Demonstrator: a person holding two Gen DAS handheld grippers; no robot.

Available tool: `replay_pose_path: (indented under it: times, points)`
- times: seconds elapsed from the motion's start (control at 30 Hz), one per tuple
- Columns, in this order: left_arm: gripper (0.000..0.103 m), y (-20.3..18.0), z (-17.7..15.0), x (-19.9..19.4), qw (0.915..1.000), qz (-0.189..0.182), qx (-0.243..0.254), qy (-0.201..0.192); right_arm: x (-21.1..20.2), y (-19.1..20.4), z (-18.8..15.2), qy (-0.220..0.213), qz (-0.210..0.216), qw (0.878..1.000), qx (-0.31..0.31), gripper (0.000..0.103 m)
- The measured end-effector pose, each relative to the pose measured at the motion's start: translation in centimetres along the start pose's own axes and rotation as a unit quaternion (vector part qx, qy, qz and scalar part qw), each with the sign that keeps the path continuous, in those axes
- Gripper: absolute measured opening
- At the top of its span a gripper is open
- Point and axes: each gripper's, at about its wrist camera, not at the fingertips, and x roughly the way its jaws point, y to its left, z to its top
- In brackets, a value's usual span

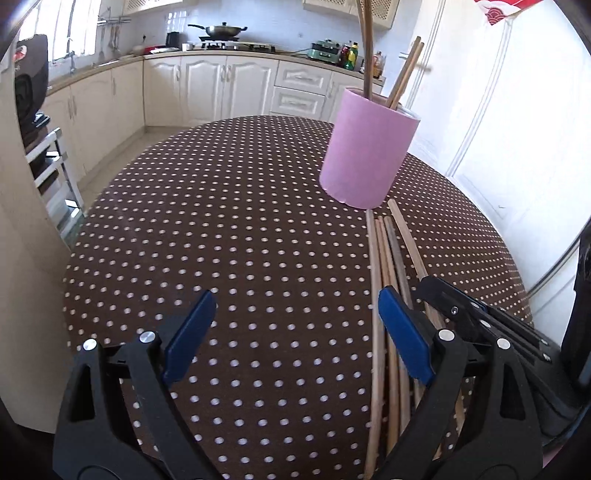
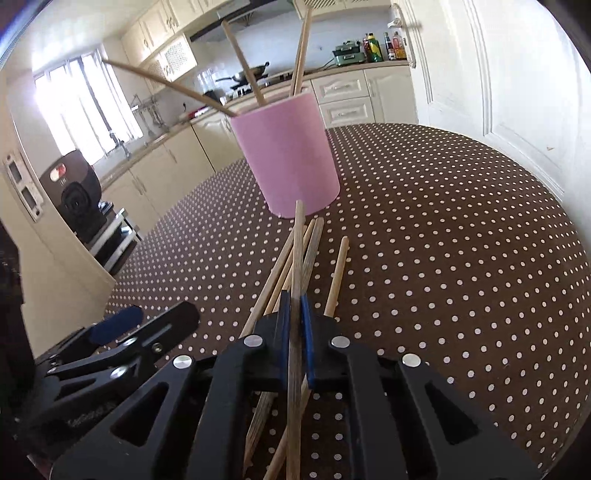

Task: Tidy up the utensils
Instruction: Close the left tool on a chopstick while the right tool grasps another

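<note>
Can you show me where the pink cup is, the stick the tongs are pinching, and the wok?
pink cup point(image 2: 291, 158): right wrist view, middle of its side wall.
pinched stick point(image 2: 297, 240): right wrist view, shaft ahead of the tongs.
wok point(image 1: 221, 30): left wrist view, its bowl.

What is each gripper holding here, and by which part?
The right gripper is shut on one thin wooden chopstick, pinched partway along its shaft, its far end pointing toward the pink cylindrical holder. The left gripper is open and holds nothing.

Wooden chopsticks point(image 1: 388, 258) lie bundled before upright pink holder point(image 1: 369, 147) holding perhaps four more
</note>
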Motion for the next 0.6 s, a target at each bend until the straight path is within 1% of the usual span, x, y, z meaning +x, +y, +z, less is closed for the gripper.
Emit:
replay_pose_path:
  times: [0.2,0.37,0.43,0.57,0.6]
  points:
    - [0.088,-1.4,0.7,0.8,0.9996,0.009,0.028,0.004,-0.7,-1.5,0.1,-0.014,0.007,0.999,0.029,0.005]
    - [0.088,-2.5,1.1,1.8,0.9986,0.006,0.05,0.017,-1.1,-3.3,0.6,-0.02,0.004,0.998,0.054,0.005]
    - [0.088,-2.9,1.3,2.3,0.9985,0.007,0.05,0.021,-1.3,-4.1,0.8,-0.02,0.002,0.998,0.063,0.005]
    - [0.088,-3.5,1.8,3.1,0.998,-0.013,0.052,0.032,-1.4,-5.2,1.0,-0.021,0.001,0.997,0.074,0.005]
    - [0.088,-3.6,1.9,3.3,0.9979,-0.013,0.053,0.034,-1.4,-5.3,1.1,-0.022,0.001,0.997,0.075,0.005]
